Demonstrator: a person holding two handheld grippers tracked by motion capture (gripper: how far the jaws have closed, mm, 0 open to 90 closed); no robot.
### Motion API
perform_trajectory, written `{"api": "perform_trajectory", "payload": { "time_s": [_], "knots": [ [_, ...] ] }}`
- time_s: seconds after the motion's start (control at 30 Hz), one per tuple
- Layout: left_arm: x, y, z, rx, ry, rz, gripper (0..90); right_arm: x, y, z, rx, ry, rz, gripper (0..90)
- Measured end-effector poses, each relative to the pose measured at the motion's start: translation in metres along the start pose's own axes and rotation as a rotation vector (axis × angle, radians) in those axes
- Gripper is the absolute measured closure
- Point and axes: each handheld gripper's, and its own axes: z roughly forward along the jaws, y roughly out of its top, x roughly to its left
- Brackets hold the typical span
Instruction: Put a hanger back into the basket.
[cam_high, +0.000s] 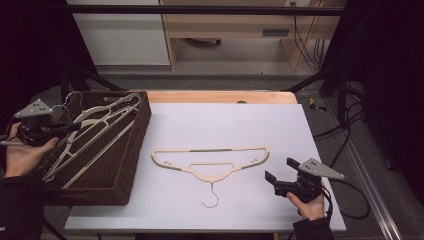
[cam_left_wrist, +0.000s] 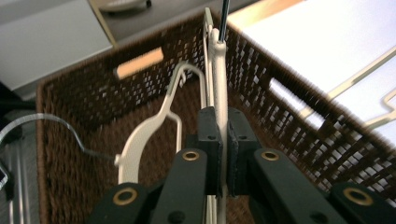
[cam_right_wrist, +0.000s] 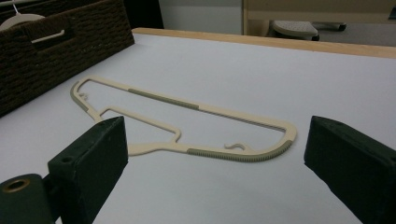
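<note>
Left claw (cam_left_wrist: 223, 154) tight on slim cream plastic hanger (cam_left_wrist: 219, 84) inside woven brown basket (cam_left_wrist: 289, 107)

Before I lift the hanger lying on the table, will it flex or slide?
The hanger looks like thin moulded plastic, so probably light and fairly stiff. Lying flat on the smooth white table, it may skate when nudged. Its wire hook could snag.

The basket (cam_high: 134, 165) is dark brown woven wicker, rough and matt. The hangers (cam_high: 95, 131) inside it are smooth cream plastic with thin metal hooks. Right of the basket, the white table cover (cam_high: 225, 120) looks matt and smooth, and the hanger on the cover (cam_high: 210, 160) has ribbed grey strips.
</note>
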Motion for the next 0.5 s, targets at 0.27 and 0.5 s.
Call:
{"api": "perform_trajectory", "payload": {
  "time_s": [0.27, 0.5],
  "knots": [
    [-0.002, -0.024, 0.024, 0.038, -0.014, -0.043, 86.1, 0.000, 0.000, 0.000, 0.000, -0.002, 0.001, 6.7],
    [-0.002, -0.038, 0.036, 0.057, -0.005, -0.087, 85.3, 0.000, 0.000, 0.000, -0.002, -0.003, 0.000, 6.7]
  ]
}}
